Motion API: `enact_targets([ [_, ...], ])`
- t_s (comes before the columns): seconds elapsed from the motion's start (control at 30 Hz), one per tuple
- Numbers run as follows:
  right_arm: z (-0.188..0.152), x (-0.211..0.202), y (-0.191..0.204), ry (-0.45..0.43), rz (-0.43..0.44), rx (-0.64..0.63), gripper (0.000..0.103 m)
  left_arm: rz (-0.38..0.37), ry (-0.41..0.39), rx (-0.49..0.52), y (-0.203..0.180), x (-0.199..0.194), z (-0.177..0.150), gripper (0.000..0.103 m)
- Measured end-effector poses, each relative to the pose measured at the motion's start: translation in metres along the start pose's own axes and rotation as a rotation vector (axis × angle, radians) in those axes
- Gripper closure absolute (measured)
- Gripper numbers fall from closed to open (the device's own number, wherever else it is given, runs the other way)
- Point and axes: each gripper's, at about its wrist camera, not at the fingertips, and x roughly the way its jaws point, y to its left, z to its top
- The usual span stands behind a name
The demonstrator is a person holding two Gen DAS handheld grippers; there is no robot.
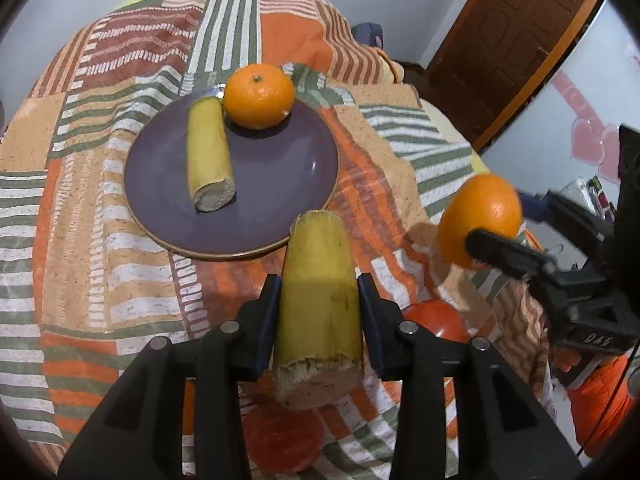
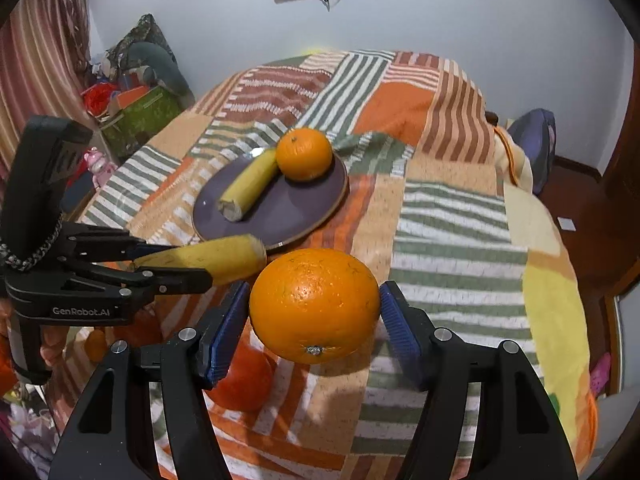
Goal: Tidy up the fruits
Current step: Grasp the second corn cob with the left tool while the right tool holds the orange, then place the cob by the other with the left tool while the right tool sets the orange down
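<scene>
A purple plate [image 1: 280,184] [image 2: 304,204] on the patterned cloth holds a banana piece [image 1: 210,152] [image 2: 250,186] and a small orange [image 1: 258,94] [image 2: 304,154]. My left gripper [image 1: 318,308] [image 2: 176,260] is shut on a second banana piece [image 1: 318,304] [image 2: 208,258], held just short of the plate's near rim. My right gripper [image 2: 314,320] [image 1: 496,240] is shut on a large orange [image 2: 314,304] [image 1: 480,220], held above the cloth to the right of the banana piece.
A red-orange fruit [image 1: 436,320] [image 2: 244,376] lies on the cloth under the grippers, with another [image 1: 284,436] nearer. The striped cloth [image 2: 452,216] drapes over the table edges. A cluttered box [image 2: 140,108] stands at the left, a door [image 1: 508,40] at the right.
</scene>
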Motion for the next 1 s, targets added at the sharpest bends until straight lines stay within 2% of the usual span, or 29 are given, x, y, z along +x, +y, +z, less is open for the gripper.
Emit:
enact_targets([
  [0.17, 0.001, 0.003, 0.004, 0.004, -0.003, -0.007, 0.04, 0.019, 0.071, 0.061, -0.01, 0.017, -0.003, 0.065],
  [0.3, -0.003, 0.005, 0.002, 0.016, -0.001, -0.001, 0.04, 0.021, 0.128, 0.072, -0.014, 0.036, -0.005, 0.065],
  [0.43, -0.005, 0.005, -0.001, 0.024, -0.006, 0.0, 0.04, 0.042, 0.117, 0.102, -0.021, 0.041, -0.002, 0.065],
  [0.77, -0.006, 0.002, -0.004, 0.021, -0.026, 0.003, 0.04, 0.059, 0.107, 0.098, -0.023, 0.053, 0.008, 0.065],
  [1.0, 0.0, -0.001, -0.007, 0.004, -0.031, 0.009, 0.04, 0.049, 0.05, 0.057, -0.012, 0.028, 0.003, 0.065],
])
